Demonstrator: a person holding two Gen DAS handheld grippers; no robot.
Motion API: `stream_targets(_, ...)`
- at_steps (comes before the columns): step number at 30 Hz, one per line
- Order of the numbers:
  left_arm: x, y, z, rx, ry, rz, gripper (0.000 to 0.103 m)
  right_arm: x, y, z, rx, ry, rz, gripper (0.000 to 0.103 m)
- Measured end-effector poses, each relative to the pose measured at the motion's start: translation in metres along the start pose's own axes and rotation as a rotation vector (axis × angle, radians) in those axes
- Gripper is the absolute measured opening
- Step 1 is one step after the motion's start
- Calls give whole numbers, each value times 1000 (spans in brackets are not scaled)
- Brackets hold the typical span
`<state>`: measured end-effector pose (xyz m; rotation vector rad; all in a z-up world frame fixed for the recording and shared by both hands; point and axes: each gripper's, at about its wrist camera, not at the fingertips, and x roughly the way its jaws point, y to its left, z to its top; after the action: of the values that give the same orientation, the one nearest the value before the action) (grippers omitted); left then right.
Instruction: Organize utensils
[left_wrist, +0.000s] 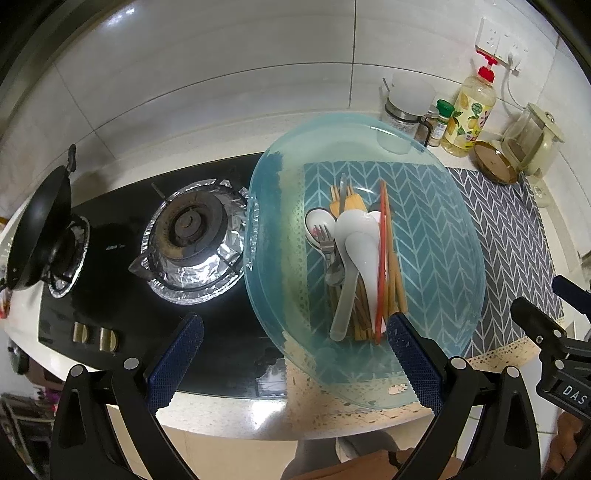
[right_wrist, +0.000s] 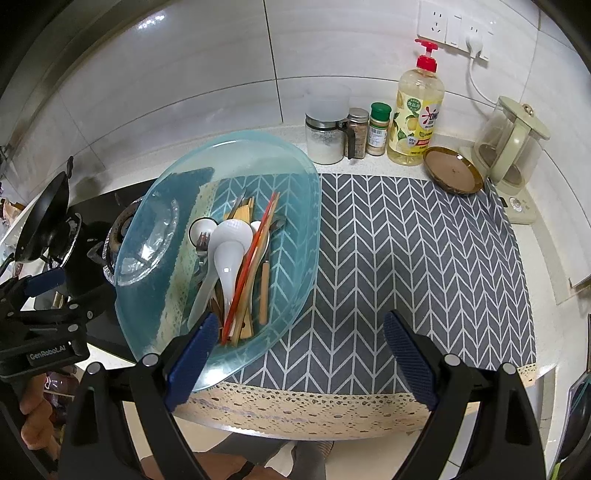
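Observation:
A blue see-through glass dish (left_wrist: 443, 240) (right_wrist: 295, 229) lies on the left end of a grey herringbone mat (right_wrist: 406, 258), close to the stove. Piled in it are white ceramic spoons (left_wrist: 360, 251) (right_wrist: 227, 254), red chopsticks (left_wrist: 382, 258) (right_wrist: 255, 251), wooden chopsticks (left_wrist: 397, 288) (right_wrist: 245, 214) and a metal fork (left_wrist: 327, 240). My left gripper (left_wrist: 295, 321) is open over the dish's near left rim. My right gripper (right_wrist: 301, 319) is open above the dish's near right rim and the mat. Neither holds anything.
A gas stove with a foil-lined burner (left_wrist: 192, 236) and a black wok (left_wrist: 37, 229) is on the left. Along the tiled wall stand spice jars (right_wrist: 356, 133), a dish soap bottle (right_wrist: 417, 110), a brown saucer (right_wrist: 452, 170) and a kettle (right_wrist: 513, 147). The counter's front edge is just below the grippers.

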<state>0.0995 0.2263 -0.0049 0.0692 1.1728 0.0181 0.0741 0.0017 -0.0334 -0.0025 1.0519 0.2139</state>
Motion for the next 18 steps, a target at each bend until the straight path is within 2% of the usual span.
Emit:
stream_targets(4, 0, 0, 0, -5, 0, -20, 99, 0, -1, 0, -1, -1, 7, 88)
stream_targets(13, 0, -1, 0, 2, -13, -8, 99, 2, -2, 0, -1, 0, 17, 88)
stream_targets(18, -4, -3, -1, 22, -60, 34, 99, 3, -1, -2, 5, -9, 14, 88)
